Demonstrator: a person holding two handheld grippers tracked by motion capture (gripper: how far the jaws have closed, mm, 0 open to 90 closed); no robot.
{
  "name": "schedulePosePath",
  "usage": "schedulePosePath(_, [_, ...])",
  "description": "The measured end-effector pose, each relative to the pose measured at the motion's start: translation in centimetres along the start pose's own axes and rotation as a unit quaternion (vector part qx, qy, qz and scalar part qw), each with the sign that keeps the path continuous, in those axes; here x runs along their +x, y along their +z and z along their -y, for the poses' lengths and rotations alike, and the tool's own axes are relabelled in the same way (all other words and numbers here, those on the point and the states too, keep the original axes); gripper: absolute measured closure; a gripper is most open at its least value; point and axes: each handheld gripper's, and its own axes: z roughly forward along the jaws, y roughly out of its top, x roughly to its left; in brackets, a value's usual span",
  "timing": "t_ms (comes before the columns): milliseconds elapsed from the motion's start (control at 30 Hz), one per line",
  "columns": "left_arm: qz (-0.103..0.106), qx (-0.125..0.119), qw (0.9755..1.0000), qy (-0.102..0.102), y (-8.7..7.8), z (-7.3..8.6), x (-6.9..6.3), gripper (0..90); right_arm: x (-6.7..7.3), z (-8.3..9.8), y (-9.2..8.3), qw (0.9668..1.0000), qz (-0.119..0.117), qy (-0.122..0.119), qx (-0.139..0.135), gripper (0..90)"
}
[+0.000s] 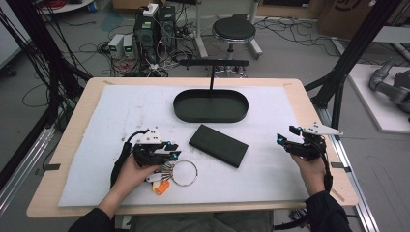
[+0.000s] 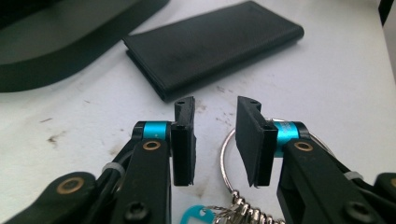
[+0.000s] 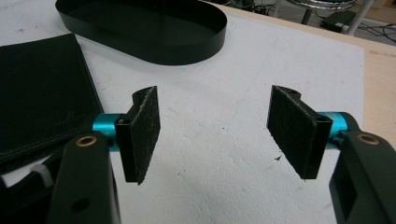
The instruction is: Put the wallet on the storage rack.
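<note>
Lower left of the high view, our left gripper (image 1: 170, 149) hovers, jaws apart, over the key ring (image 1: 184, 173). Looks like we're lining up a grab; next we'd close on the ring. Right gripper (image 1: 281, 139) idles, jaws wide apart.

Pale wood-look worktop (image 1: 309, 104) under a white, slightly rough foam-like mat (image 1: 130, 108), scuffed and speckled with dirt. Matt black tray (image 1: 211, 106), smooth, looks like painted metal. Black wallet (image 2: 212, 44) with fine grain, leather-ish, matt. Shiny metal key ring (image 1: 184, 173), plus glossy orange plastic tag (image 1: 161, 187). Rough black rubbery pads (image 3: 142, 130) on right tool (image 3: 218, 135), anodised blue metal collars.
</note>
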Motion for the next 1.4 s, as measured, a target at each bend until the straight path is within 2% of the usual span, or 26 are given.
schedulePosePath(100, [0.001, 0.011, 0.9999, 0.004, 0.4, 0.0, -0.2, 69.6, 0.1, 0.0, 0.0, 1.0000, -0.001, 0.001, 0.001, 35.2])
schedulePosePath(267, [-0.007, 0.052, 0.9985, 0.017, 1.5, 0.1, -0.7, 71.0, 0.1, 0.0, 0.1, 1.0000, -0.001, -0.003, 0.002, 35.2])
schedulePosePath(433, [-0.008, 0.071, 0.9970, 0.029, 1.9, 0.0, -0.9, 73.8, 0.1, 0.0, 0.1, 1.0000, -0.001, -0.003, 0.002, 35.2])
schedulePosePath(467, [-0.009, 0.082, 0.9961, 0.033, 2.2, 0.1, -1.1, 73.8, 0.1, 0.0, 0.1, 1.0000, -0.001, -0.002, 0.002, 35.2])
schedulePosePath(533, [-0.009, 0.086, 0.9956, 0.036, 2.3, 0.1, -1.1, 75.4, 0.1, 0.0, 0.1, 1.0000, -0.002, -0.003, 0.002, 35.2])
schedulePosePath(567, [-0.012, 0.102, 0.9938, 0.044, 2.5, 0.2, -1.3, 75.5, 0.2, 0.0, 0.1, 1.0000, -0.001, -0.001, 0.003, 35.2])
schedulePosePath(633, [-0.013, 0.107, 0.9929, 0.049, 2.6, 0.3, -1.4, 77.7, 0.1, 0.0, 0.1, 1.0000, -0.001, -0.002, 0.002, 35.2])
schedulePosePath(767, [-0.014, 0.109, 0.9930, 0.045, 2.6, 0.2, -1.4, 78.8, 0.1, 0.0, 0.2, 1.0000, -0.001, -0.004, 0.003, 35.2])
schedulePosePath(867, [-0.013, 0.108, 0.9930, 0.047, 2.6, 0.3, -1.5, 85.4, 0.2, -0.1, 0.2, 1.0000, -0.001, -0.005, 0.003, 35.2])
schedulePosePath(1033, [-0.017, 0.107, 0.9931, 0.046, 2.6, 0.3, -1.6, 85.9, 0.2, -0.1, 0.2, 1.0000, -0.001, -0.008, 0.001, 35.2])
schedulePosePath(1167, [-0.031, 0.106, 0.9926, 0.050, 2.6, 0.1, -1.7, 86.1, 0.2, -0.1, 0.2, 1.0000, 0.000, -0.007, 0.001, 35.2])
schedulePosePath(1267, [-0.039, 0.083, 0.9949, 0.041, 2.0, -0.1, -1.3, 86.2, 0.2, -0.1, 0.3, 1.0000, 0.000, -0.009, -0.001, 35.2])
schedulePosePath(1300, [-0.043, 0.062, 0.9965, 0.037, 1.4, -0.2, -1.2, 86.2, 0.2, -0.2, 0.3, 1.0000, 0.000, -0.007, 0.000, 35.2])
schedulePosePath(1333, [-0.043, 0.062, 0.9965, 0.037, 1.4, -0.2, -1.2, 86.2, 0.2, -0.2, 0.3, 1.0000, 0.000, -0.007, 0.000, 35.2])
schedulePosePath(1367, [-0.051, 0.042, 0.9972, 0.034, 0.8, -0.5, -1.1, 86.2, 0.2, -0.2, 0.3, 1.0000, 0.000, -0.006, 0.000, 35.2])
schedulePosePath(1400, [-0.052, 0.034, 0.9975, 0.035, 0.6, -0.5, -1.0, 86.2, 0.2, -0.2, 0.3, 1.0000, 0.000, -0.006, -0.001, 35.2])
